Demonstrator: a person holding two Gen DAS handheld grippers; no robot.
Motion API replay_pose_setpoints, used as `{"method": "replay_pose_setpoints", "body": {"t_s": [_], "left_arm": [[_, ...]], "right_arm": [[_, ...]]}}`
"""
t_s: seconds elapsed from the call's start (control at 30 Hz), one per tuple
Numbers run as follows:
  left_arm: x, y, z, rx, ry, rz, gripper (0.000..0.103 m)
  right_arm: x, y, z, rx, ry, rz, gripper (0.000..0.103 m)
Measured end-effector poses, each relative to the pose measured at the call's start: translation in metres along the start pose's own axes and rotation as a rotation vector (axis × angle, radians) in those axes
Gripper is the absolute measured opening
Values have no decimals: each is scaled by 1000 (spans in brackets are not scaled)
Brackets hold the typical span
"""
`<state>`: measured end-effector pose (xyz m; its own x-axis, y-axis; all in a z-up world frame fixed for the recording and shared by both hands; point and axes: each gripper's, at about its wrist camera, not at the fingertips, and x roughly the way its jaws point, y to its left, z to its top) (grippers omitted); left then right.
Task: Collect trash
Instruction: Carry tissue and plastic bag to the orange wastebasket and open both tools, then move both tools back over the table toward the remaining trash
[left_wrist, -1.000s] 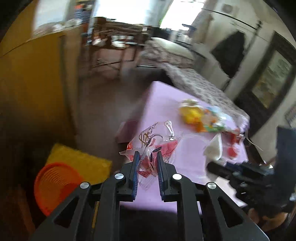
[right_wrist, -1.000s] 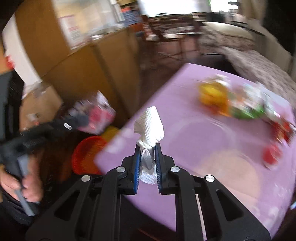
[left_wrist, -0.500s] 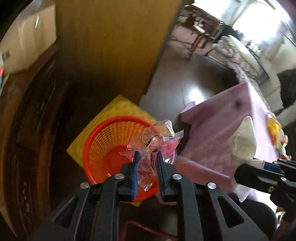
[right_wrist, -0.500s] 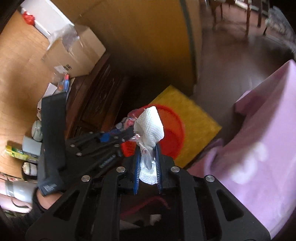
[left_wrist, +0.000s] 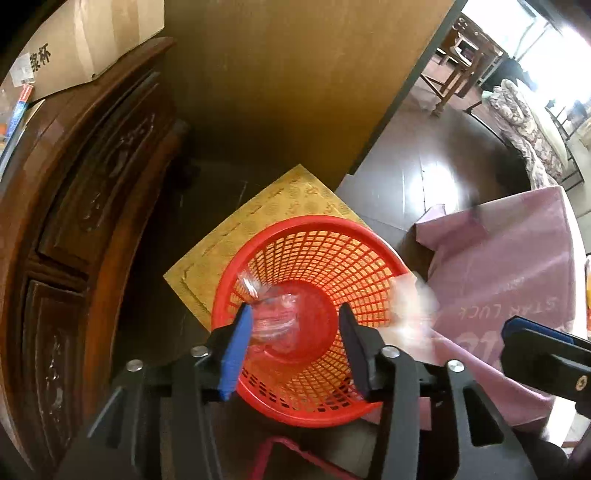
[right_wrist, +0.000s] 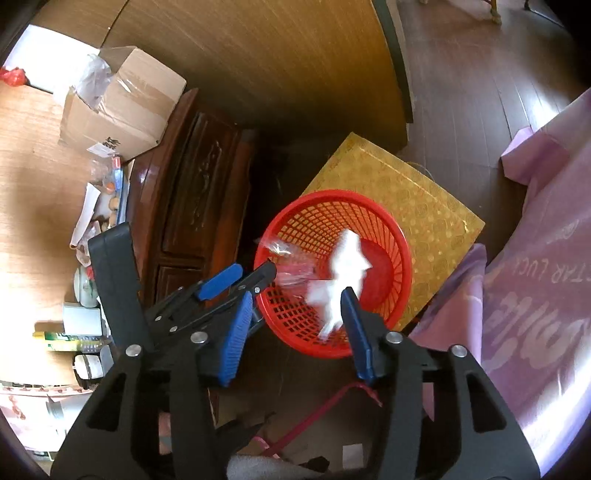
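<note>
Floorboards run dark under a gold mat (right_wrist: 402, 206) carrying the red mesh basket (left_wrist: 314, 240), where, between carved cabinet (left_wrist: 92, 206) and pink-clothed table (right_wrist: 535, 295), both wide-spread grippers, left (left_wrist: 295, 345) and right (right_wrist: 295, 325), hover over a blurred plastic wrapper (left_wrist: 273, 321) and white tissue (right_wrist: 345, 266) within the rim.

Basket (left_wrist: 314, 243): red plastic lattice, glossy. Wrapper (left_wrist: 273, 321): clear crinkled plastic film. Tissue (right_wrist: 343, 273): white paper. Cabinet (left_wrist: 92, 206): dark carved wood, polished. Tablecloth (left_wrist: 517, 266): pink cloth, matt. Box (right_wrist: 118, 103): brown cardboard, taped
</note>
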<state>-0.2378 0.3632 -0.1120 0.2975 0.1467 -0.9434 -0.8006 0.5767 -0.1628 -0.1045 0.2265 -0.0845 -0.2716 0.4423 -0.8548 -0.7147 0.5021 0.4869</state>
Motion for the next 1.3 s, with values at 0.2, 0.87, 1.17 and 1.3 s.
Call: {"method": "replay_pose_setpoints", "body": {"t_s": [0.2, 0.87, 1.17, 1.3], "left_arm": [[-3, -1, 0, -20, -1, -8, 54], [-106, -208, -19, 372, -188, -229, 86], [-103, -336, -59, 526, -155, -343, 87], [-100, -384, -75, 586, -142, -365, 87]], "right_arm": [[-26, 4, -1, -41, -65, -29, 51], [-234, -135, -120, 82, -567, -416, 73], [-284, -240, -206, 260, -648, -636, 75], [-294, -271, -228, 322, -674, -699, 75]]}}
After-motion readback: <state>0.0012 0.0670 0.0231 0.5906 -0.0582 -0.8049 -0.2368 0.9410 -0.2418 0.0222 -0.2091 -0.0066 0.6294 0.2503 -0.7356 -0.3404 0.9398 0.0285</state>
